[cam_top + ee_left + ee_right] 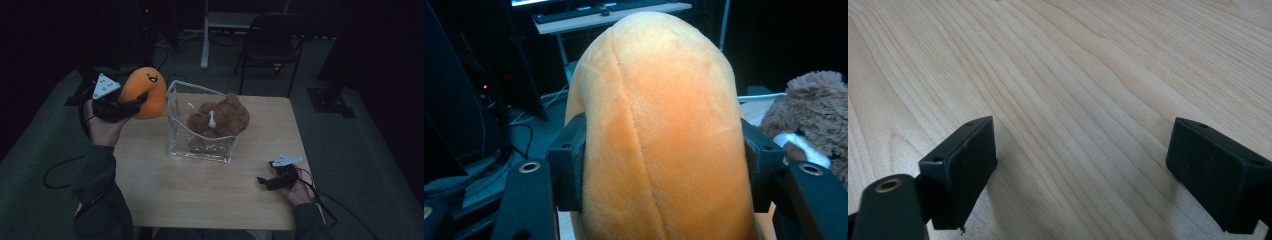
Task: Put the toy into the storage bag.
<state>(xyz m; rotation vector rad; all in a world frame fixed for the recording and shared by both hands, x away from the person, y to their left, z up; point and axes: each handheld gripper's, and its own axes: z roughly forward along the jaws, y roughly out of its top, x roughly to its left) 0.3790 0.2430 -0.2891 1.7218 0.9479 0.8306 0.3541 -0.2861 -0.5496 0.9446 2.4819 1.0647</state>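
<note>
You had the left gripper [136, 102] clamped on that orange plush blob [146, 91]; needed centering over the clear plastic bin [176, 117] before release, right gripper [266, 181] idle, open.

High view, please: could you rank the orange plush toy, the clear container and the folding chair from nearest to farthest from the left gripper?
1. Orange plush toy: clamped in the left gripper.
2. Clear container: beside it, mid-table, holding a brown plush.
3. Folding chair: on the floor beyond the table's far edge.
</note>
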